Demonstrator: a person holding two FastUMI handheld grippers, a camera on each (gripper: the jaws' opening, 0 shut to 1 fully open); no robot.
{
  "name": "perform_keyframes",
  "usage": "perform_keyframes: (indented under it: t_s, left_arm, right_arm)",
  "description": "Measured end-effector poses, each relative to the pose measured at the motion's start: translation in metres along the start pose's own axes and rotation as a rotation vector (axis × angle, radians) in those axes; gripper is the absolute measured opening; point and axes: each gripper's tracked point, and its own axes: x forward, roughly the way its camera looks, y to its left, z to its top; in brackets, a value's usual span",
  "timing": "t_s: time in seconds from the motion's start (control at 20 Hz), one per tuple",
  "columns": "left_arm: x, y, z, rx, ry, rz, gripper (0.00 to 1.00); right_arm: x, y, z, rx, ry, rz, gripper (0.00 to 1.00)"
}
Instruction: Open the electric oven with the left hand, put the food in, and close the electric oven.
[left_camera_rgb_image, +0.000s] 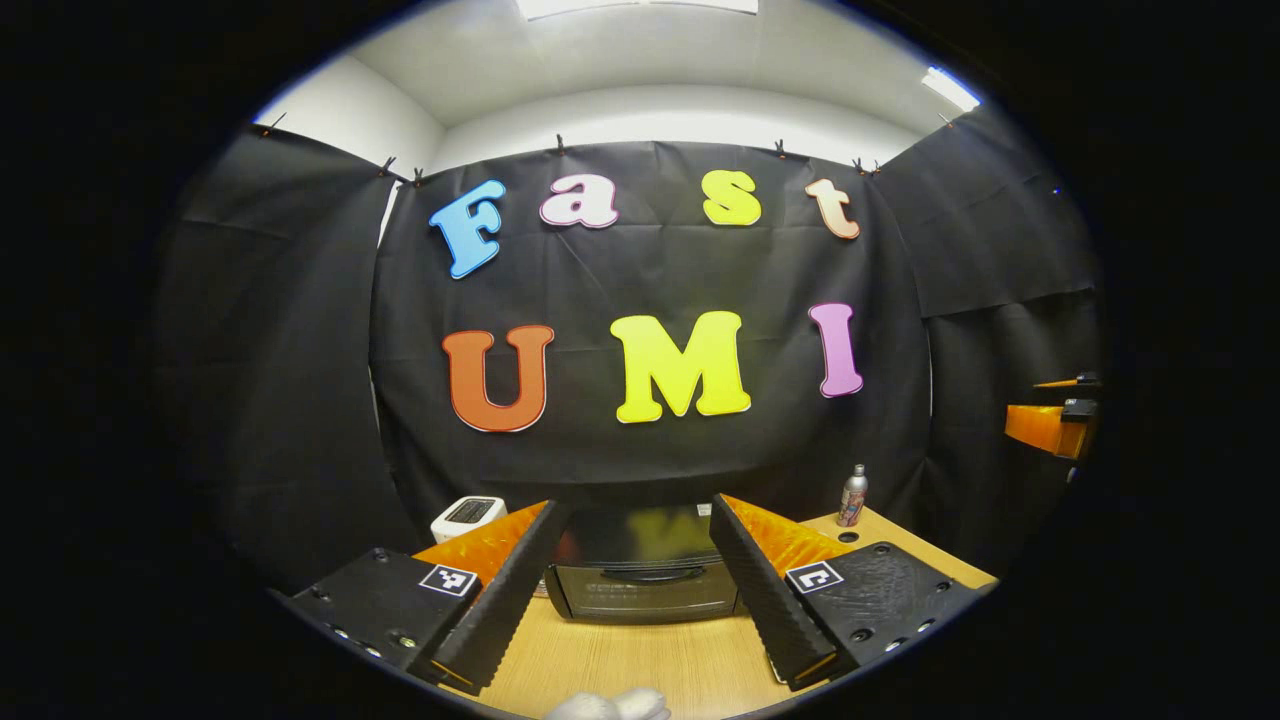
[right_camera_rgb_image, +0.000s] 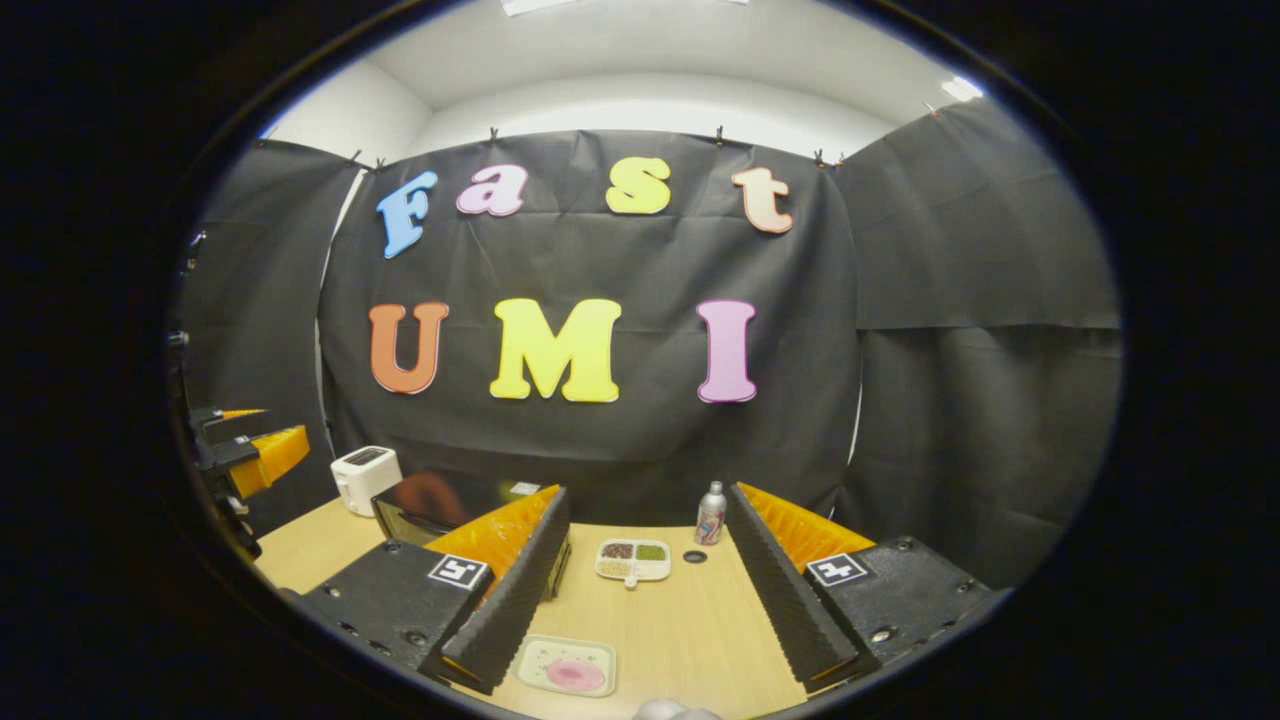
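Opening step not yet begun: left tongs (left_camera_rgb_image: 640, 585), spread wide and empty, face the closed electric oven (left_camera_rgb_image: 645, 578), whose door handle (left_camera_rgb_image: 652, 575) must next be gripped.

Black cloth walls (right_camera_rgb_image: 990, 300), white ceiling (left_camera_rgb_image: 640, 70) with lights, wooden table (right_camera_rgb_image: 690, 620).

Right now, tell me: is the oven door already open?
No. In the left gripper view the oven sits on the table with its door flat against the front, handle up, framed by the open left gripper.
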Motion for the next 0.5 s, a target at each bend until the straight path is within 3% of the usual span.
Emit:
perform_keyframes:
  t_s: [0.5]
  left_arm:
    - [0.061, -0.022, -0.037, -0.009, 0.012, -0.048, 0.96]
  right_arm:
    - [-0.012, -0.011, -0.004, 0.009, 0.025, -0.027, 0.96]
